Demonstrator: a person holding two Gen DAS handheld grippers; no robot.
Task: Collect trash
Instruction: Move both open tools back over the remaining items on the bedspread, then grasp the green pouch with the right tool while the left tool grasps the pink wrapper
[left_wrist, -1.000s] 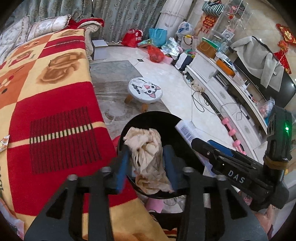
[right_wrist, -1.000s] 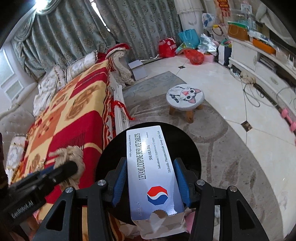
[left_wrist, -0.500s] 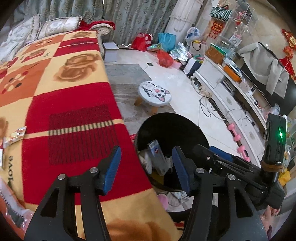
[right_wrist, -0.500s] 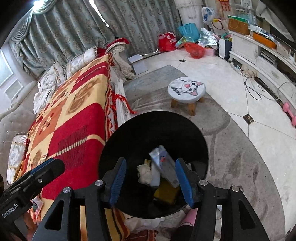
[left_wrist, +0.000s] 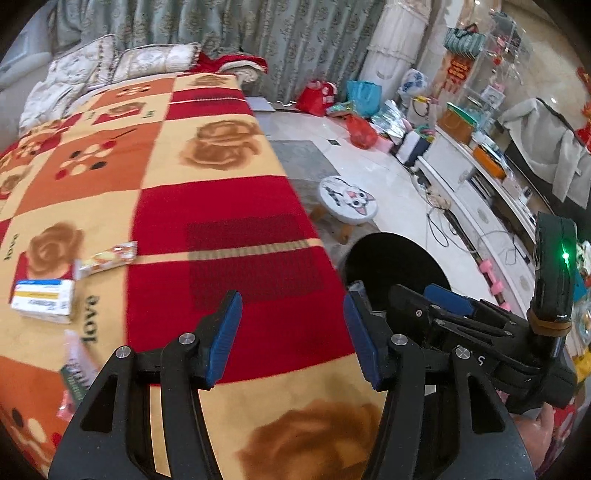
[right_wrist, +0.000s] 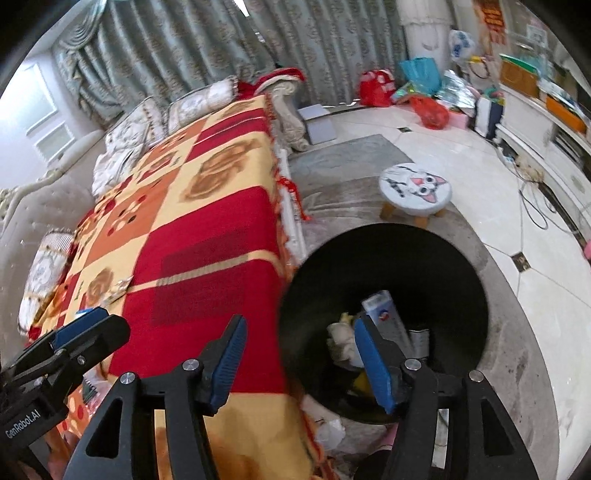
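Note:
The black bin (right_wrist: 465, 266) stands on the floor beside the blanket-covered sofa (left_wrist: 229, 192). In it lie a white medicine box (right_wrist: 384, 314) and crumpled paper (right_wrist: 340, 332). My left gripper (left_wrist: 293, 332) hangs open over the red blanket, nothing between its fingers. My right gripper (right_wrist: 301, 350) straddles the blanket's edge and the bin rim; its jaws are opening and hold nothing. Left on the blanket lie a white and yellow box (left_wrist: 42, 299), a snack wrapper (left_wrist: 107, 256) and a blurred packet (left_wrist: 75, 369).
A cat-face stool (right_wrist: 415, 186) stands on the grey rug beyond the bin. Bags (left_wrist: 360, 98) and a red sack (left_wrist: 362, 133) crowd the far floor. A white cabinet (left_wrist: 480, 192) with cables runs along the right. Pillows (left_wrist: 147, 61) lie at the sofa's far end.
The left gripper let go of the crumpled paper and the right let go of the medicine box; both now lie in the bin. Both grippers swung left from the bin toward the blanket.

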